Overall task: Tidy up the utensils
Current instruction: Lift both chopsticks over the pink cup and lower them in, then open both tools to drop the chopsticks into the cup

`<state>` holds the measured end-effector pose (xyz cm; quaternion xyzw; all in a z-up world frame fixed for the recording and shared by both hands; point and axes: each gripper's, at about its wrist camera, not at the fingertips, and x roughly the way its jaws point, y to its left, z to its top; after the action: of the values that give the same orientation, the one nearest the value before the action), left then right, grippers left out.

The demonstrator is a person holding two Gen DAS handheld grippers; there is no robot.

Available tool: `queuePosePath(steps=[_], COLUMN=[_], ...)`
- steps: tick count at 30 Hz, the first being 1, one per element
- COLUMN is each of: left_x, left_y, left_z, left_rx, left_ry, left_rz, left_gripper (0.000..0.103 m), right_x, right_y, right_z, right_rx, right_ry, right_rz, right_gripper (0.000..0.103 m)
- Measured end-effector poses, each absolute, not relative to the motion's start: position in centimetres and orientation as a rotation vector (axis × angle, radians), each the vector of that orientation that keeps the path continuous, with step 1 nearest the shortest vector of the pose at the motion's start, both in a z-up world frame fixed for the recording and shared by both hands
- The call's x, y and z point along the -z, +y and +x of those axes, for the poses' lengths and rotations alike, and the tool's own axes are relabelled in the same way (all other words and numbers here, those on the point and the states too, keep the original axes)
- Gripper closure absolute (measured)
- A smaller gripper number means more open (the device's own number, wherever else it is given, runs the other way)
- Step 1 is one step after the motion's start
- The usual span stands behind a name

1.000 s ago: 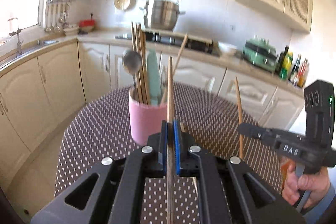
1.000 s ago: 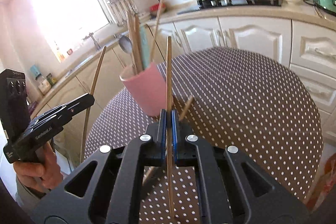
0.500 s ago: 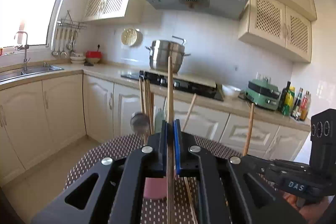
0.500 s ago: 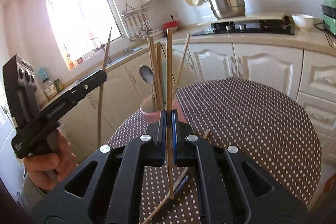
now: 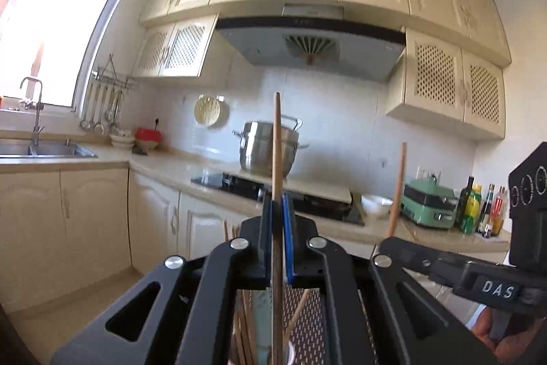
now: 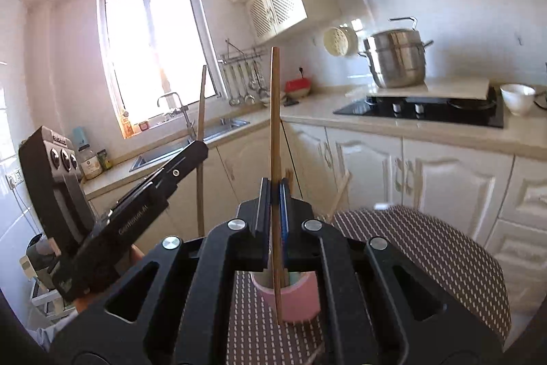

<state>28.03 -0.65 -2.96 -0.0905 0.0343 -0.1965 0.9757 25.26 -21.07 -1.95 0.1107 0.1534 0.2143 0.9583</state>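
1. The left hand-held gripper [image 5: 277,211] is clamped on an upright chopstick [image 5: 277,139].
2. The right hand-held gripper [image 6: 272,194] is clamped on another chopstick [image 6: 274,112], its lower tip just in front of the pink cup [image 6: 301,296].
3. The pink cup stands on the dotted worktop [image 6: 427,248], already holding utensils.
4. Advice: centre each tip over the cup's mouth, keep it vertical, then lower before letting go.

Right gripper [image 6: 274,194] clamping chopstick [image 6: 275,112] (upright), pink cup [image 6: 297,300] below

"DAS" on right gripper [image 5: 393,243]; other gripper's lettering illegible.
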Motion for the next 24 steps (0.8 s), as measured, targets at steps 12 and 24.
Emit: queuePosePath(steps=[12,24], left_x=[3.6,8.4], left_y=[-1.6,-1.3], left_z=[32.4,35.0], left_rx=[0.368,0.331], left_ry=[0.031,0.093], left_rz=[-0.193,-0.212], left_gripper=[0.097,0.09], right_x=[1.7,5.8], right_y=[-19.0,-18.6], right_z=[29.4,31.7], right_rx=[-0.446,-0.436], right_ry=[0.305,0.412], right_rz=[0.195,0.192], right_gripper=[0.098,0.097])
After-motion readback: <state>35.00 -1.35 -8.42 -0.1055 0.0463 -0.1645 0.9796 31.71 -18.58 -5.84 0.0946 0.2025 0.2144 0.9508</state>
